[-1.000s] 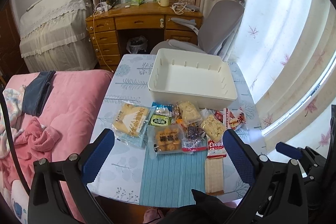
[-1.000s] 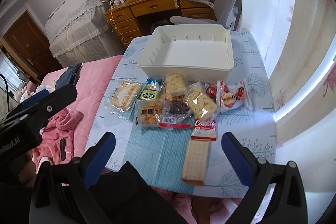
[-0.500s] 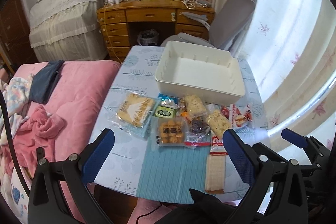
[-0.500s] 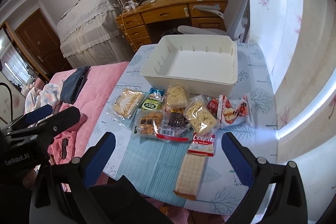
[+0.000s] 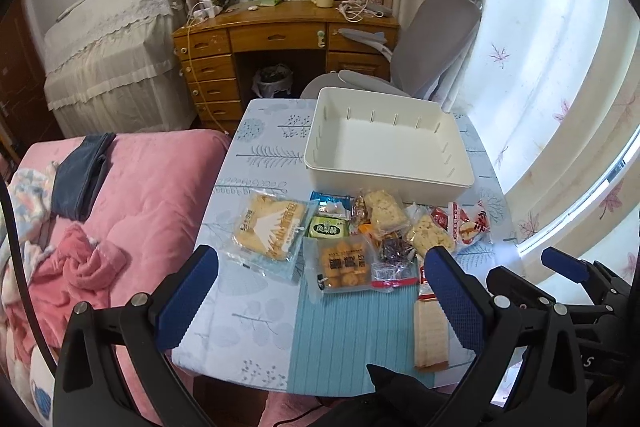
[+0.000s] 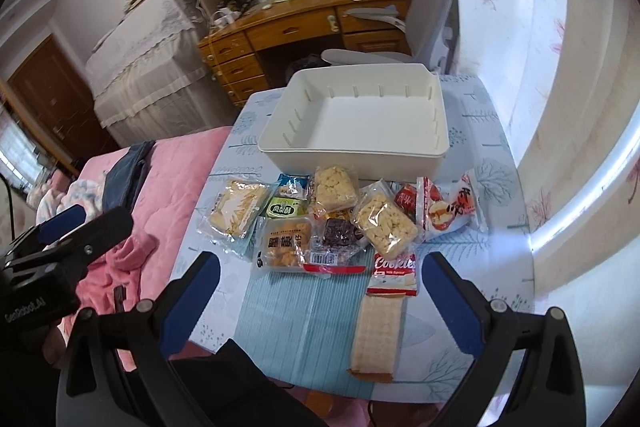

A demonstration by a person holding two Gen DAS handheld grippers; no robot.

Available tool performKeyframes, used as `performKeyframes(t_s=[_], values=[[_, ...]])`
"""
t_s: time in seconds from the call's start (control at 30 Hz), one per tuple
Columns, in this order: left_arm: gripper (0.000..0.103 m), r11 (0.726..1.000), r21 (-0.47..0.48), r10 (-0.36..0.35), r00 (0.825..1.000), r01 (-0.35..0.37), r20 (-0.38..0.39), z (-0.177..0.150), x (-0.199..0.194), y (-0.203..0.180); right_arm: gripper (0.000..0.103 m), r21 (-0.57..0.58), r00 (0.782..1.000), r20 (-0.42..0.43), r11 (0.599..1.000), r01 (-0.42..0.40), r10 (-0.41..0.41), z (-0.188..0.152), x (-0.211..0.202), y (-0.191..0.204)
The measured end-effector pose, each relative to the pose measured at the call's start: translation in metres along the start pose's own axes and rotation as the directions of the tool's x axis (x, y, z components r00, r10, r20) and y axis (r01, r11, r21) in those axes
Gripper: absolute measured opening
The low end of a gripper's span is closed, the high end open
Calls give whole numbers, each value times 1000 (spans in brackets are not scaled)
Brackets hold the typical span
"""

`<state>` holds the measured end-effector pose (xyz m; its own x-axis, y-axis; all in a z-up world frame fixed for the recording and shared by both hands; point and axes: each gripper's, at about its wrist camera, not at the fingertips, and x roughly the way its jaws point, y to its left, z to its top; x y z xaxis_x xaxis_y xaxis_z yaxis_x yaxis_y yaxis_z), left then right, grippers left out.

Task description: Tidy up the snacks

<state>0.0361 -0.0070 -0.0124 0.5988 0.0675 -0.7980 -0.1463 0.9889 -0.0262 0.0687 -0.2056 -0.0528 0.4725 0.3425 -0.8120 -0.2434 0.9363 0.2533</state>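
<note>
Both sets of tongs hang above the near table edge, spread wide and holding nothing — the left gripper [image 5: 320,291] and the right gripper [image 6: 320,291]. The snacks [image 6: 344,215] lie bunched mid-frame, just below the empty white bin [image 6: 438,125] on the table [image 5: 256,307].

The left gripper [image 5: 320,291] hangs with jaws spread wide above the tabletop [image 5: 256,299], holding nothing. Snack packets [image 5: 344,243] lie clustered just before a white bin [image 5: 384,183]. A cracker sleeve [image 5: 430,335] lies near the front edge. The right gripper [image 5: 568,267] shows at the right.
</note>
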Motion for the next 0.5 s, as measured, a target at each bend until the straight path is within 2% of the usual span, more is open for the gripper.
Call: performKeyframes(t_s=[0.3, 0.5], values=[[102, 996, 61, -66, 997, 69, -37, 23, 25, 53, 102, 106, 997, 10, 992, 73, -74, -4, 15, 38], [102, 986, 113, -115, 988, 126, -98, 32, 53, 86, 102, 185, 992, -16, 975, 124, -123, -9, 34, 64]])
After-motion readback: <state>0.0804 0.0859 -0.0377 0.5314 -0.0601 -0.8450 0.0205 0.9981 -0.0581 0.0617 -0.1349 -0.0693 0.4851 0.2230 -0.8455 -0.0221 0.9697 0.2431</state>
